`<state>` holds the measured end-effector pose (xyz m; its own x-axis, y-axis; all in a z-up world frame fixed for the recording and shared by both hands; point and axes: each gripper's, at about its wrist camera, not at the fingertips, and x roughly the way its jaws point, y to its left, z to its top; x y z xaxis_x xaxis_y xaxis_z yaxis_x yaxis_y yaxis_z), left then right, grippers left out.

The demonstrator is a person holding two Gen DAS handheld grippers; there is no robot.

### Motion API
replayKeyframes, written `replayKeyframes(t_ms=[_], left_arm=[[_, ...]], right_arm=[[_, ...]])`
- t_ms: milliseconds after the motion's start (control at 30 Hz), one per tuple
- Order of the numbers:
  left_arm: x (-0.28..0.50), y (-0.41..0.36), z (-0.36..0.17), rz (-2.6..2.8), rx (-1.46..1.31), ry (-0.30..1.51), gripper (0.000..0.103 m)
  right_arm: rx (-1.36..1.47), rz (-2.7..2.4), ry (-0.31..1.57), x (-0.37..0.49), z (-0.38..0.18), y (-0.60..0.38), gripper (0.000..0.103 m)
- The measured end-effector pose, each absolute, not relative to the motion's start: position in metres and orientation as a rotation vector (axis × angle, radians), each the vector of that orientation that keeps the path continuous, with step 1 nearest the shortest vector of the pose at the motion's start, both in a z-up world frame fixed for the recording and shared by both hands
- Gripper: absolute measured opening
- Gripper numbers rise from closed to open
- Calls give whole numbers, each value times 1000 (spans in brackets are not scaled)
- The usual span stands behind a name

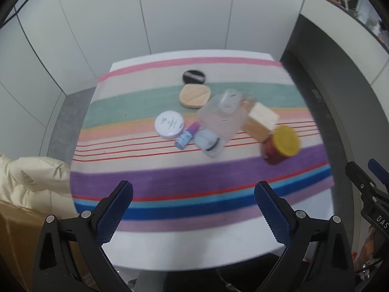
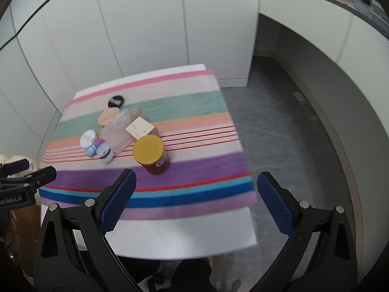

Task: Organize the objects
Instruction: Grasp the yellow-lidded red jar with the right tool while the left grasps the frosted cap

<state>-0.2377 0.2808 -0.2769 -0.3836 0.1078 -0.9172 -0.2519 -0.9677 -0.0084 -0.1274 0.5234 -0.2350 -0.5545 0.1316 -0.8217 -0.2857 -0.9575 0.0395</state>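
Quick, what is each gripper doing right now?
Left gripper: jaws open, holding nothing, above the table's near edge.
Right gripper: jaws open, holding nothing.

Both views are evenly and fairly brightly lit with soft, diffuse indoor light; no lamp shows, and shadows under the things are faint. Motion blur smears both pictures: on the striped cloth the band edges run soft, and the clear bottle and the yellow-lidded jar look ghosted, labels unreadable. The tongs' blue pads close to the lens stay sharper, their knurled texture legible. Fisheye distortion bows the wall panel seams and the tabletop edges, strongest toward the borders, and dark vignetting cuts off every corner. No strong glare; the white tabletop edge is bright but not blown out.
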Motion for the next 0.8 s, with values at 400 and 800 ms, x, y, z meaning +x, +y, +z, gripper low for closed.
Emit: replayKeyframes(t_ms=[400,800], left_arm=[[-273,278,-365,2301,-1761,73,99],[-304,322,-400,2260,-1731,92,98]], right_arm=[[-1461,2583,264,-209,-324,501,99],[-1448,2621,178,-222,-349,501,59]])
